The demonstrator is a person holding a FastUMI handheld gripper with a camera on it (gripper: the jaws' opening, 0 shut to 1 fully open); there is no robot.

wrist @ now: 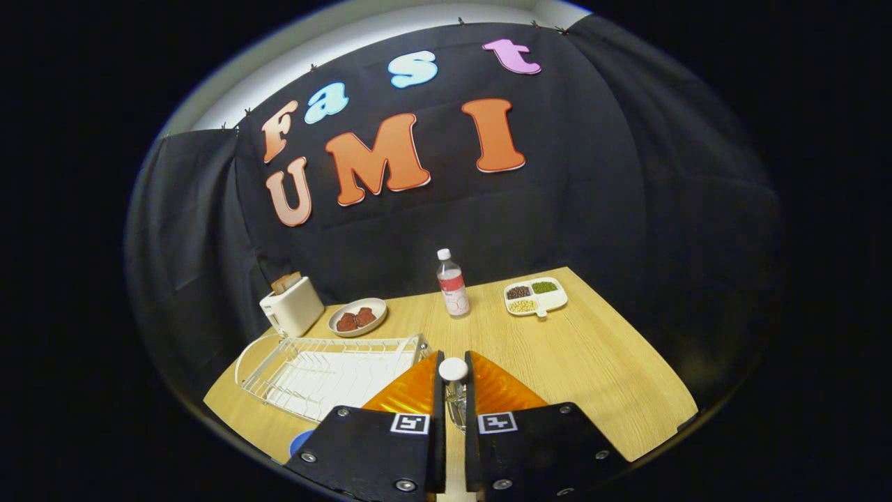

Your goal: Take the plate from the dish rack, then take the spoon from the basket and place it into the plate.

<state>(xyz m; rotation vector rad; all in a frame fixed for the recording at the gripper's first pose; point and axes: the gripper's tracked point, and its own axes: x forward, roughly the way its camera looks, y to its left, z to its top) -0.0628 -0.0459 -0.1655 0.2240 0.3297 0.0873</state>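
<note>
1. Claw (454, 380) fingers stand close together and clamp a spoon between them; its white rounded handle end (453, 369) sticks up at the fingertips, and a shiny part of it shows in the narrow gap just below.
2. Dish rack (327, 373), a white wire one, sits on the wooden counter (592, 369) just ahead of the fingers, off to their left side; its wires look bare of dishes as far as I can tell.
3. Blue rounded edge (301, 441) peeks out beside the claw's body, below the rack's near corner; whether it is the plate, I cannot tell.
4. Toaster (291, 305), white with bread in its slots, stands beyond the rack near the cloth wall.
5. Small bowl (357, 317) holding dark reddish pieces rests just beside the toaster, beyond the rack.
6. Clear bottle (452, 284) with a white cap stands upright well beyond the fingertips.
7. Divided white dish (535, 296) with dark, green and yellow grains lies to the bottle's right, apart from it.
</note>
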